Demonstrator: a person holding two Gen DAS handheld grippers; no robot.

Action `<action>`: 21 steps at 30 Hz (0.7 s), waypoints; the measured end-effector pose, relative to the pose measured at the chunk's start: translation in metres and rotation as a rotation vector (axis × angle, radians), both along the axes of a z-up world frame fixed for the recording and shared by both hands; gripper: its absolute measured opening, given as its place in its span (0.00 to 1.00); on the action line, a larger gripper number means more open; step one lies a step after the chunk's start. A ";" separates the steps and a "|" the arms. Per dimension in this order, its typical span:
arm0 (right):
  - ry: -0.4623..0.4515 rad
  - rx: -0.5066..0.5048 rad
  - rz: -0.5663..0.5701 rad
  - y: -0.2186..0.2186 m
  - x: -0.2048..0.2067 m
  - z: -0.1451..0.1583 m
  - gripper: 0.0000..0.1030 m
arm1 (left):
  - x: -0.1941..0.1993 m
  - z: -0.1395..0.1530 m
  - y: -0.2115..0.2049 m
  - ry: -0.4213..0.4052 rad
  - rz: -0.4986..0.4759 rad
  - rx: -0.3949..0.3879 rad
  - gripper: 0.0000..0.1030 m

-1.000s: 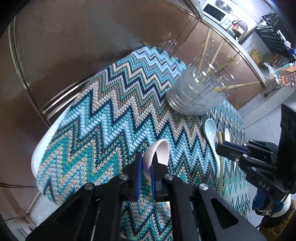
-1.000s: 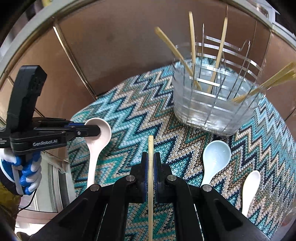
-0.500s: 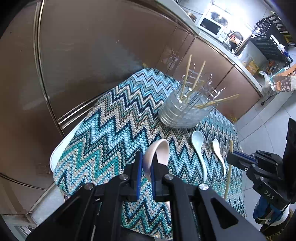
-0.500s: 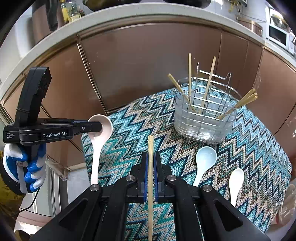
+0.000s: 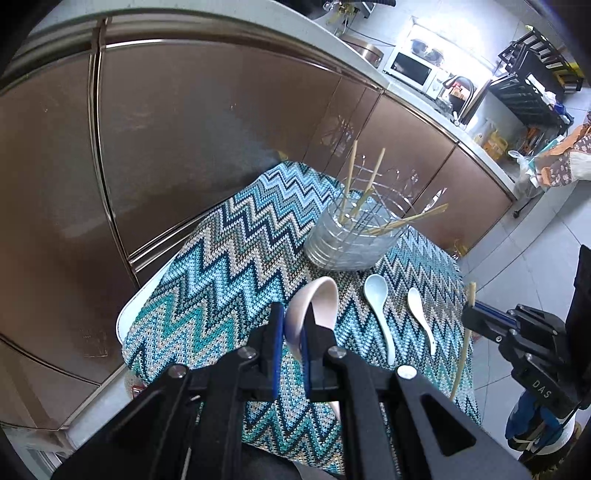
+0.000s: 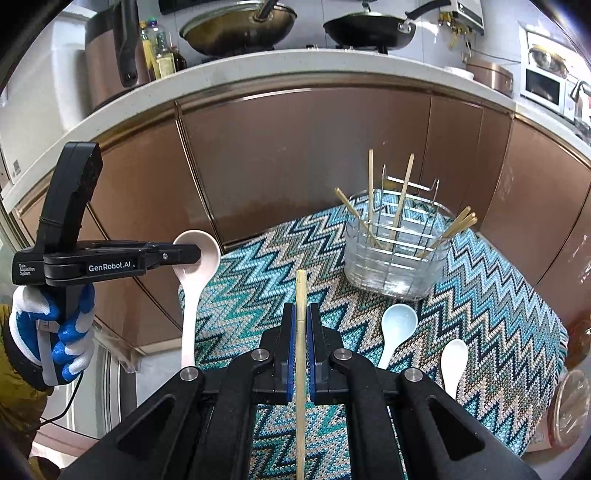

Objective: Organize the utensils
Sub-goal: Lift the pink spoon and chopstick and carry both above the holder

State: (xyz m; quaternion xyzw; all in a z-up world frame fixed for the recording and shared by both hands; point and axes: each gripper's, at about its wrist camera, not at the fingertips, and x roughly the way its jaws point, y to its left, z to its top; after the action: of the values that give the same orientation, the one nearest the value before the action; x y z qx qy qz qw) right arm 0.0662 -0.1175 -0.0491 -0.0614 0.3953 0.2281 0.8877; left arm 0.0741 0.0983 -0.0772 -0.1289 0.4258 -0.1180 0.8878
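My left gripper is shut on a pale pink ceramic spoon, held in the air over the near left of the zigzag cloth; the same spoon hangs from it in the right wrist view. My right gripper is shut on a single bamboo chopstick, lifted over the cloth's near edge. A clear wire-framed utensil holder with several chopsticks stands at the far side. A light blue spoon and a white spoon lie on the cloth in front of it.
Brown cabinet doors rise right behind the small table. On the counter above stand two woks, bottles and a microwave. A gloved hand holds the left gripper. A clear round lid sits at the right table edge.
Both grippers have risen and pulled back from the table with the spoon and the chopstick still gripped; the holder and cloth look smaller and the counter top has come into view.
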 end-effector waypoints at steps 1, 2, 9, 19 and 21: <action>-0.007 0.003 0.000 0.000 -0.001 0.002 0.05 | -0.001 0.002 -0.001 -0.005 0.001 0.002 0.07; -0.015 0.006 -0.001 -0.001 -0.002 0.005 0.05 | -0.002 0.005 -0.001 -0.009 0.002 0.002 0.07; -0.070 0.045 0.002 -0.007 -0.008 0.026 0.05 | -0.005 0.022 -0.005 -0.048 0.013 0.010 0.07; -0.177 0.151 0.000 -0.021 0.001 0.062 0.05 | -0.004 0.075 -0.009 -0.202 0.045 0.027 0.07; -0.214 0.181 -0.003 -0.024 0.006 0.072 0.05 | -0.001 0.087 -0.013 -0.236 0.052 0.031 0.07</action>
State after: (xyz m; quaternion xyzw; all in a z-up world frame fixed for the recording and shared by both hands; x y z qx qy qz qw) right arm 0.0727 -0.1417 0.0232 -0.0046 0.2763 0.2538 0.9269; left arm 0.0726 0.0856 0.0094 -0.1113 0.3164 -0.1026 0.9365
